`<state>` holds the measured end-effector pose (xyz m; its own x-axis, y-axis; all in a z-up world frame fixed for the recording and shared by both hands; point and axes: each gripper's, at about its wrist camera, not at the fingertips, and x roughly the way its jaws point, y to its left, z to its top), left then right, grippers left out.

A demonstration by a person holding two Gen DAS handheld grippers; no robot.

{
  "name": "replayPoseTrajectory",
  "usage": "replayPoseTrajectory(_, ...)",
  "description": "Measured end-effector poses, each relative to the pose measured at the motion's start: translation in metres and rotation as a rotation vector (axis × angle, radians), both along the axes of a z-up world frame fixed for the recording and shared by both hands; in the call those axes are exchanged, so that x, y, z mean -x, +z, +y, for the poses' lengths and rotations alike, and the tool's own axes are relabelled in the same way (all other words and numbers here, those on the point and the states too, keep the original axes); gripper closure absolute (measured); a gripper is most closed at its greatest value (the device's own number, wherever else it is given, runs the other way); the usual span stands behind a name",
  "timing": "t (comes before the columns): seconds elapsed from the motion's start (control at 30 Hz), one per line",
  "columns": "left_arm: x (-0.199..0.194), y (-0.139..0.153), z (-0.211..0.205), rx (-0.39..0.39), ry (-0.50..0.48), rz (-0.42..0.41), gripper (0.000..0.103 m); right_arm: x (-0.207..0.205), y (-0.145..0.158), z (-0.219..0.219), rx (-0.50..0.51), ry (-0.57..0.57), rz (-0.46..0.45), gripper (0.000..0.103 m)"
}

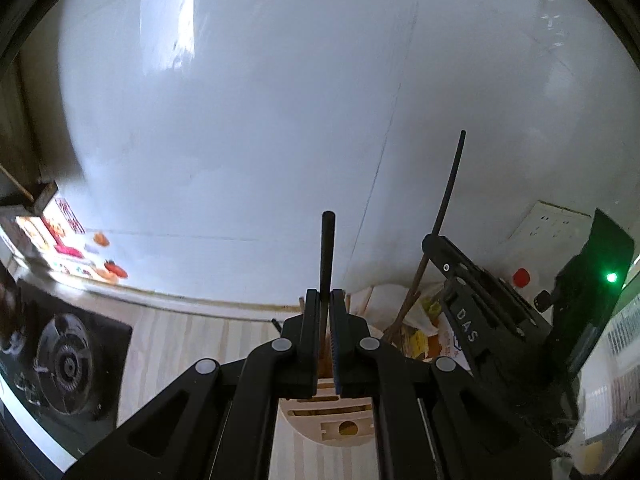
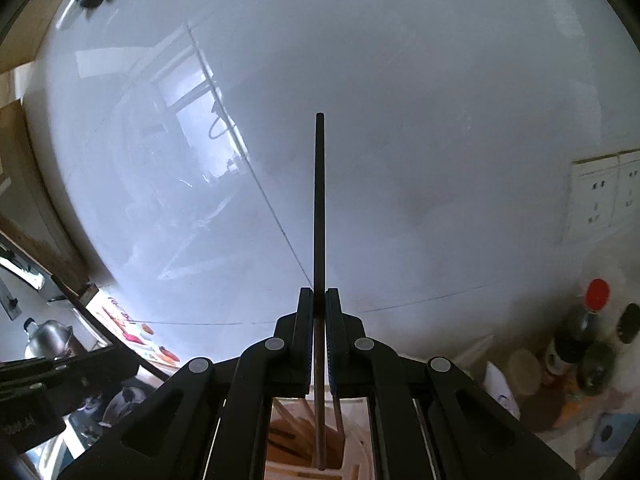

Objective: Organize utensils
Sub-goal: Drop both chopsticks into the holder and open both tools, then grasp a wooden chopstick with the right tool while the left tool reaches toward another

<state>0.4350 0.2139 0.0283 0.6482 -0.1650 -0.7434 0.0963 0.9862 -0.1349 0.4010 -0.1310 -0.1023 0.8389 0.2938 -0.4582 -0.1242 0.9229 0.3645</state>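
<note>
My left gripper is shut on a dark chopstick that sticks up past its fingertips. Below it stands a light wooden utensil holder with slots in its top. My right gripper is shut on a second, long dark chopstick that points up against the wall. That chopstick's lower end runs down over the holder, which has several wooden sticks in it. In the left wrist view the right gripper shows at the right with its chopstick slanting upward.
A white tiled wall fills the background. A gas burner sits at the left on the pale wooden counter. Wall sockets, bottles with a red cap and jars crowd the right. A kettle stands far left.
</note>
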Motion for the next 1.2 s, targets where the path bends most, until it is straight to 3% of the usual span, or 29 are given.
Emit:
replayPoseTrajectory(0.23, 0.017, 0.012, 0.003, -0.007, 0.074, 0.015, 0.094, -0.005, -0.014, 0.001, 0.001, 0.057, 0.056, 0.096)
replayPoseTrajectory(0.3, 0.027, 0.022, 0.002, -0.008, 0.088, -0.009, 0.072, 0.002, -0.007, -0.005, 0.001, 0.06, 0.062, 0.095)
replayPoseTrajectory(0.33, 0.034, 0.026, 0.002, -0.01, 0.109, -0.027, 0.041, 0.006, -0.004, -0.014, 0.004, 0.056, 0.065, 0.089)
replayPoseTrajectory(0.37, 0.04, 0.029, 0.004, -0.007, 0.122, -0.047, 0.018, 0.012, -0.001, -0.019, 0.007, 0.05, 0.069, 0.081)
replayPoseTrajectory(0.47, 0.061, 0.033, 0.007, 0.012, 0.154, -0.124, 0.014, 0.038, 0.008, -0.041, 0.025, 0.022, 0.074, 0.067)
replayPoseTrajectory(0.53, 0.069, 0.03, 0.005, -0.005, 0.167, -0.131, 0.0, 0.057, 0.012, -0.058, 0.041, 0.0, 0.074, 0.054)
replayPoseTrajectory(0.57, 0.076, 0.026, 0.001, -0.022, 0.174, -0.136, 0.0, 0.067, 0.012, -0.069, 0.045, -0.016, 0.079, 0.045)
replayPoseTrajectory(0.77, 0.097, -0.019, -0.025, -0.056, 0.152, -0.069, 0.0, 0.123, -0.009, -0.126, 0.001, -0.099, 0.143, 0.017)
replayPoseTrajectory(0.87, 0.103, -0.054, -0.048, -0.073, 0.106, 0.0, 0.0, 0.153, -0.035, -0.161, 0.029, -0.176, 0.211, 0.016)
replayPoseTrajectory(1.1, 0.115, -0.15, -0.132, -0.149, -0.001, 0.202, 0.0, 0.199, -0.126, -0.251, 0.048, -0.298, 0.535, 0.017)
replayPoseTrajectory(1.2, 0.122, -0.187, -0.164, -0.189, -0.049, 0.273, 0.0, 0.212, -0.178, -0.276, 0.045, -0.294, 0.693, 0.033)
